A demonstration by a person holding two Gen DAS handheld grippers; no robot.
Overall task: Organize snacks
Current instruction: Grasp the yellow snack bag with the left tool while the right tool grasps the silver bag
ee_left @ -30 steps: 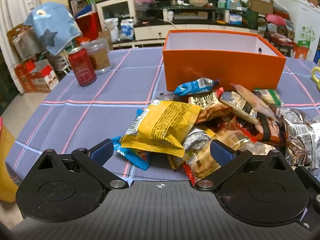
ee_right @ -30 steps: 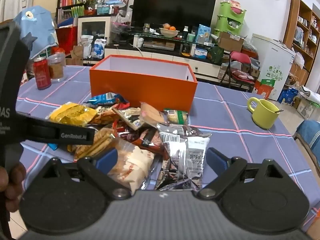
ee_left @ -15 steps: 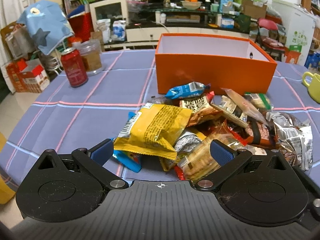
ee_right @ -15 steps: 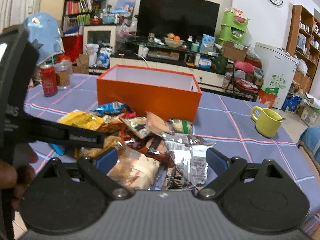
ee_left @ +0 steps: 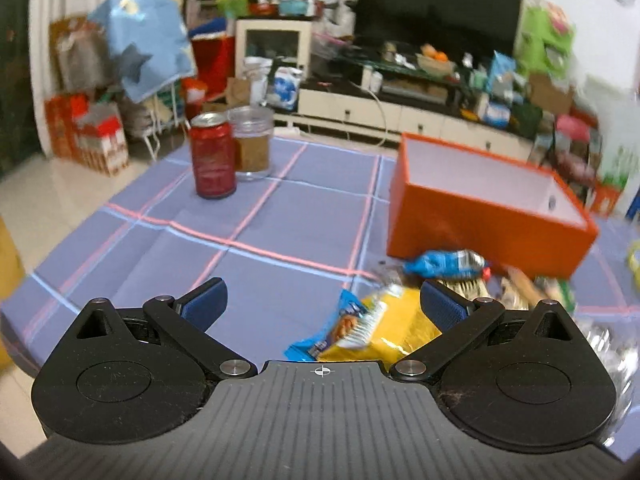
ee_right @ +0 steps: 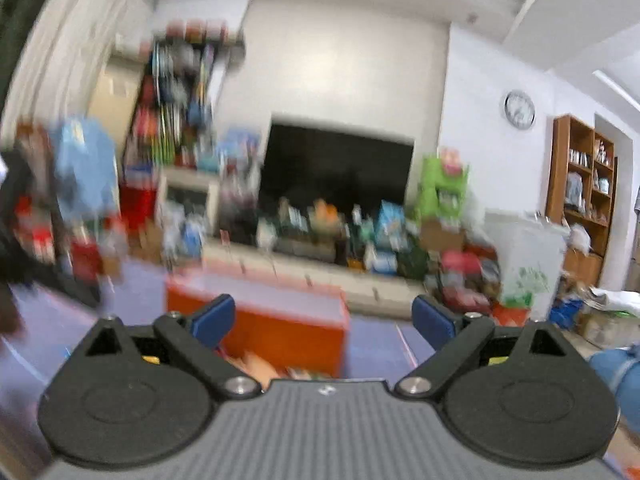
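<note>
An open orange box [ee_left: 480, 208] with a white inside stands on the blue checked tablecloth [ee_left: 280, 220]. Snack packets lie heaped in front of it: a yellow packet [ee_left: 396, 332], a blue packet [ee_left: 444, 261] and others cut off at the right edge. My left gripper [ee_left: 322, 304] is open and empty, with the yellow packet low between its fingers. The right wrist view is blurred and tilted upward. My right gripper [ee_right: 323, 318] is open and empty, and the orange box [ee_right: 276, 332] shows behind it.
A red can [ee_left: 212, 156] and a clear jar [ee_left: 253, 143] stand at the table's back left. A television [ee_left: 436, 4] and cluttered shelves fill the room behind. The left half of the cloth is bare.
Both grippers lifted and swung. The left one turned left, so the snack pile slid to the lower right. The right one tilted up, and the pile dropped almost out of sight.
</note>
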